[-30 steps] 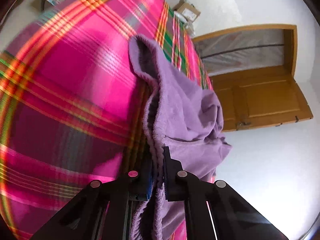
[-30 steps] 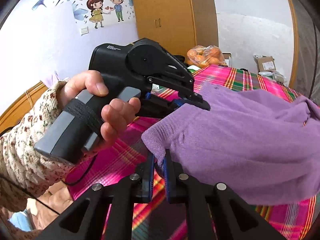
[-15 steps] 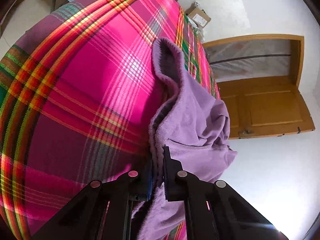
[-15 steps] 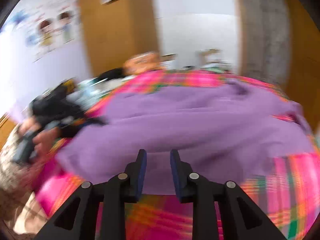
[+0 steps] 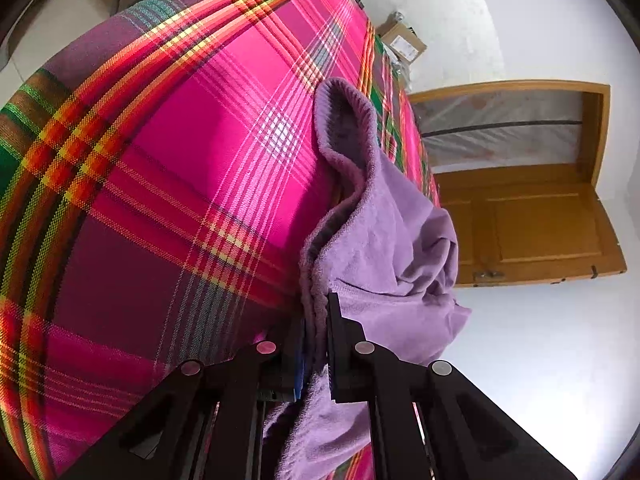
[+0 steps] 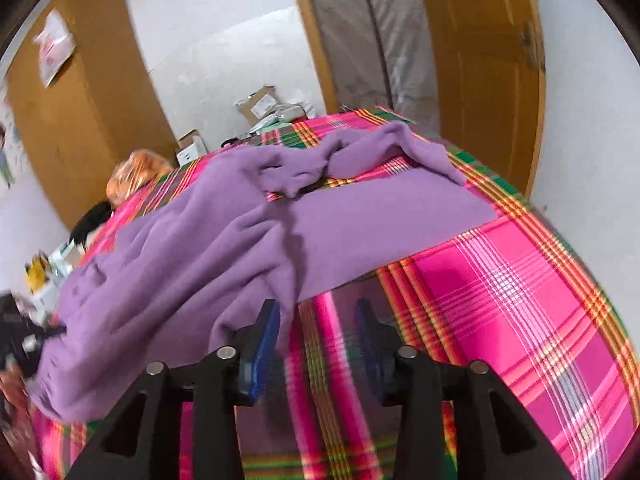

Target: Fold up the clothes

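In the left wrist view, the left gripper [image 5: 316,344] sits at the bottom centre of the frame, its 2 jaws clamped together on a bunched edge of the purple garment [image 5: 384,248]. The fleecy cloth rises from the jaws toward the middle of the frame and ends in a ribbed cuff [image 5: 344,120], draped along the right side of a bright pink plaid tablecloth [image 5: 168,184]. A wooden door [image 5: 532,224] stands at the right. In the right wrist view, the right gripper [image 6: 318,336] is at the bottom centre with its jaws opening and nothing between them; only plaid shows in the gap. The garment spreads across the left and middle of this frame, its hem just above the left finger [image 6: 264,328]. The step looks like resetting the right-hand grip while the left anchors 1 corner. Next, the right gripper likely needs to find a free edge of the garment and close on it.
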A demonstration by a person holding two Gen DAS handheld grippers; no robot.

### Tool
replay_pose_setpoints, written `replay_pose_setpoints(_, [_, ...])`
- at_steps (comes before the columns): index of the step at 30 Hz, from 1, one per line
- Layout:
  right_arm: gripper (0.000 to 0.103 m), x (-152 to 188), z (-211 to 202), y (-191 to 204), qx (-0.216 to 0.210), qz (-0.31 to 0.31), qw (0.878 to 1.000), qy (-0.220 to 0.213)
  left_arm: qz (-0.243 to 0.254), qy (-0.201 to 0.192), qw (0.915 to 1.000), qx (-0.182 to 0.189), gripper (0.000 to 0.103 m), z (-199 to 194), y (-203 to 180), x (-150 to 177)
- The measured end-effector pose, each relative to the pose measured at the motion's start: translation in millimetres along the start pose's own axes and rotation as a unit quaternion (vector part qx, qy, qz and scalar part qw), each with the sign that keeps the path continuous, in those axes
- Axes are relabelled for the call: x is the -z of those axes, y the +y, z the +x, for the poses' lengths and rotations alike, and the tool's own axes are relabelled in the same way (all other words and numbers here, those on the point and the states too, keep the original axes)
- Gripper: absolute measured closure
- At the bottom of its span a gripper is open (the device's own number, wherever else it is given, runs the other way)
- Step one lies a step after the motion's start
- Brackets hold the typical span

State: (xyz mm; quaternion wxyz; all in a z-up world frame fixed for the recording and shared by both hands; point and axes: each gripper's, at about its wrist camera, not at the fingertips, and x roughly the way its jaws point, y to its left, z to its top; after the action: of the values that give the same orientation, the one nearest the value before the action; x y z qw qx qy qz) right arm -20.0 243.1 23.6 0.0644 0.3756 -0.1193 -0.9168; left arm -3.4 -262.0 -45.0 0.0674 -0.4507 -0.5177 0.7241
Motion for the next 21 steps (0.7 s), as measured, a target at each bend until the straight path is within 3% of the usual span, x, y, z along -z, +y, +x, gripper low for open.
replay_pose_setpoints(2, [0.062,-5,11,-2,-0.016,0.002,1.0,0.016,-0.002,-0.003,1.0,0.002,0.094,0,0,0])
replay_pose_setpoints(6, [0.062,-16,28,-4,0.011,0.0,1.0,0.022,-0.009,-0.006,0.9999,0.008,0.094,1,2,1])
replay_pose_setpoints(9, [0.062,-18,40,-9,0.002,0.016,0.999,0.042,-0.011,-0.006,0.9999,0.008,0.094,2,1,0])
replay_pose_setpoints(18, [0.052,-28,65,21,0.058,-0.066,0.995,0.055,-0.007,-0.011,0.9999,-0.001,0.094,5,-3,1])
replay_pose_setpoints(20, [0.059,-30,68,26,0.057,-0.075,0.994,0.056,-0.007,-0.013,0.9999,-0.004,0.094,6,-4,1])
replay_pose_setpoints(21, [0.072,-31,69,28,0.049,-0.08,0.994,0.056,-0.006,-0.014,0.9999,-0.006,0.094,6,-5,1])
